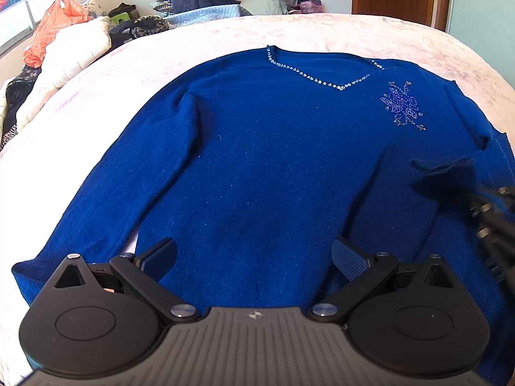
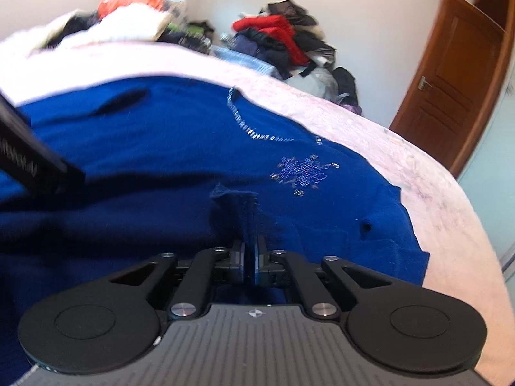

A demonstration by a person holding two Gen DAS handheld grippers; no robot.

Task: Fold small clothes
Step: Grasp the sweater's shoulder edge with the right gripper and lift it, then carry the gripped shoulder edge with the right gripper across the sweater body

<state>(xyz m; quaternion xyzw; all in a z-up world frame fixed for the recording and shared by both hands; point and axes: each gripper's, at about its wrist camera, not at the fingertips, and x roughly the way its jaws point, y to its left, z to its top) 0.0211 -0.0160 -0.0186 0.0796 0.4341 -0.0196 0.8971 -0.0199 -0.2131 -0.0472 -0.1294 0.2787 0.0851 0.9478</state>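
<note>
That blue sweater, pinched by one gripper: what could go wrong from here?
The right gripper is shut on just a small bunch of the blue sweater, so the knit could slip out. The left gripper hangs open, holding nothing down, so the whole sweater might drag. The beaded flower could snag.

You have a bed [image 1: 338, 29] with a pale pink cover under you. On it a blue sweater [image 1: 257, 160] lies front up, neckline toward the far edge, one sleeve stretched along its side. At the bed's far left sit a white quilt [image 1: 77, 45] and an orange plastic bag [image 1: 51, 29].
</note>
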